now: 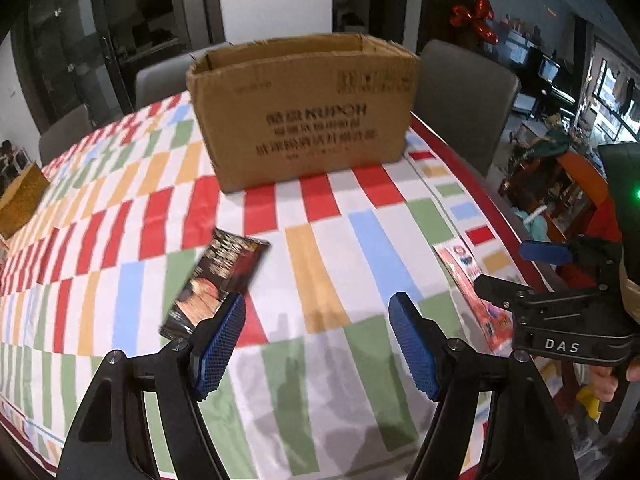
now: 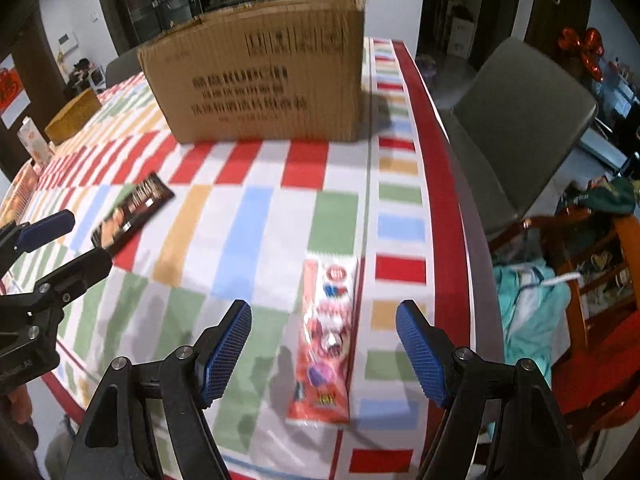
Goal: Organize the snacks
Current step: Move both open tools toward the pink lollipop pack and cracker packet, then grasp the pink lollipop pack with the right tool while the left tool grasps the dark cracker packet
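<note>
An open cardboard box (image 1: 304, 112) stands at the far side of the table; it also shows in the right wrist view (image 2: 260, 76). A dark snack packet (image 1: 216, 284) lies flat just ahead-left of my left gripper (image 1: 318, 344), which is open and empty. The packet also shows in the right wrist view (image 2: 132, 212). A long pink-red snack packet (image 2: 326, 340) lies near the table's right edge, between the fingers of my right gripper (image 2: 324, 348), which is open above it. This packet (image 1: 472, 292) and the right gripper (image 1: 516, 268) show in the left view.
The table has a checked cloth (image 1: 340, 240) with a red border (image 2: 436, 184). Grey chairs stand behind (image 1: 464, 100) and to the right (image 2: 520, 120). A golden box (image 1: 20, 200) sits at the far left. Clutter and clothes (image 2: 528, 312) lie beyond the right edge.
</note>
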`<state>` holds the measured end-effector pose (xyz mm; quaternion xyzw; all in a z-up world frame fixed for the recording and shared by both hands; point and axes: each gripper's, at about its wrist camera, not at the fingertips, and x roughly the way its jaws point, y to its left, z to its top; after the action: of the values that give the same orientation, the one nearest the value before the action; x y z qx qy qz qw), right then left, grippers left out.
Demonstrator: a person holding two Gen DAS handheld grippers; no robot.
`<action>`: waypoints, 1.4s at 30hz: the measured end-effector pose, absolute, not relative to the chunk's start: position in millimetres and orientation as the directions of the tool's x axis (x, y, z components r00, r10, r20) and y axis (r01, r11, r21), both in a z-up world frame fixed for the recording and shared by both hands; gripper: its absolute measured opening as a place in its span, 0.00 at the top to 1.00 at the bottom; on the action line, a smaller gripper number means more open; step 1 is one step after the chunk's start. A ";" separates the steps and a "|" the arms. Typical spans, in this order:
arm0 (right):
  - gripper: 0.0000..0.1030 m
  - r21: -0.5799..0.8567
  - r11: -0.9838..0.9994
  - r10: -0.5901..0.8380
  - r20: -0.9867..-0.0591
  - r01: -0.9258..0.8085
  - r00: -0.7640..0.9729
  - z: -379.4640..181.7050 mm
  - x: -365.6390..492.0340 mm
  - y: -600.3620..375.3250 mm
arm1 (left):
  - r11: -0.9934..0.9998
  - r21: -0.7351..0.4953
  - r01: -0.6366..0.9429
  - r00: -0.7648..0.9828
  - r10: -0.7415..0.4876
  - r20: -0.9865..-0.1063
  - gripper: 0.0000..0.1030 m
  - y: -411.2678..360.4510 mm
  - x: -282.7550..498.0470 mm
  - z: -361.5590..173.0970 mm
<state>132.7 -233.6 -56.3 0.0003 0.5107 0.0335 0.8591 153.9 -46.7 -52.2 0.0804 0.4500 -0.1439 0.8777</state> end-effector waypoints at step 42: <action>0.69 0.089 0.978 0.168 -0.870 -0.188 0.463 -64.9 162.9 -161.3 | 0.942 0.048 0.332 0.547 -0.150 -0.824 0.29 4.3 191.4 -82.5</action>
<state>162.9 -161.3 -64.9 -0.0100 0.5075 0.1042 0.8553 191.4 4.3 -82.5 0.0997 0.4557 -0.1381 0.8737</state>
